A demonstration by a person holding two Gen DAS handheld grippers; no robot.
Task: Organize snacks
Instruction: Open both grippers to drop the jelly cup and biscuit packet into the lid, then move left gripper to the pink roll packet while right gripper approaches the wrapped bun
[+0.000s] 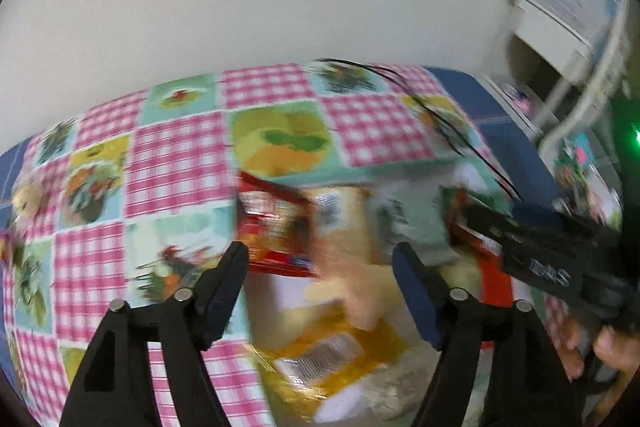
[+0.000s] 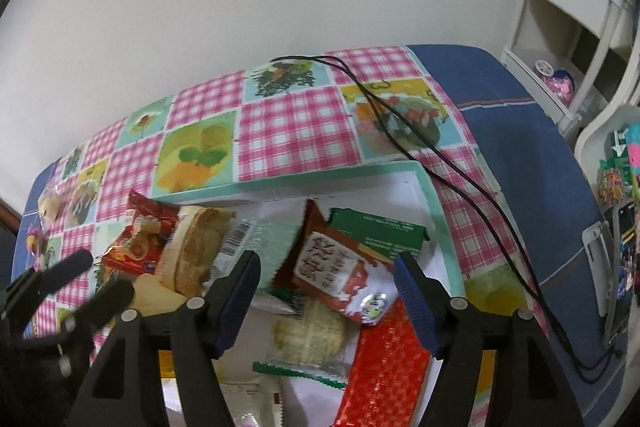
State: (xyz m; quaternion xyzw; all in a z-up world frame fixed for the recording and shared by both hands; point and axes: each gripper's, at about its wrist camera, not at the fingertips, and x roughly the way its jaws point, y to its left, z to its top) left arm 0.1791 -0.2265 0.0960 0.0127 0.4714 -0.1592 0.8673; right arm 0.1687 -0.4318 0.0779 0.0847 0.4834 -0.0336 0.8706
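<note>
Both grippers hang released over the mint-green cardboard box of snack packets: left gripper empty, right gripper above a red-and-white foil packet.

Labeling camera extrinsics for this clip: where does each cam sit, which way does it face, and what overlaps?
Left wrist: on the left gripper, angled down at the blurred snacks in the box; its own open fingers show, plus the right gripper and a hand.
Right wrist: on the right gripper, angled down into the mint box of snack packets; its own open fingers show, plus the left gripper.
Shared: box, checked tablecloth, black cable, white wall.
</note>
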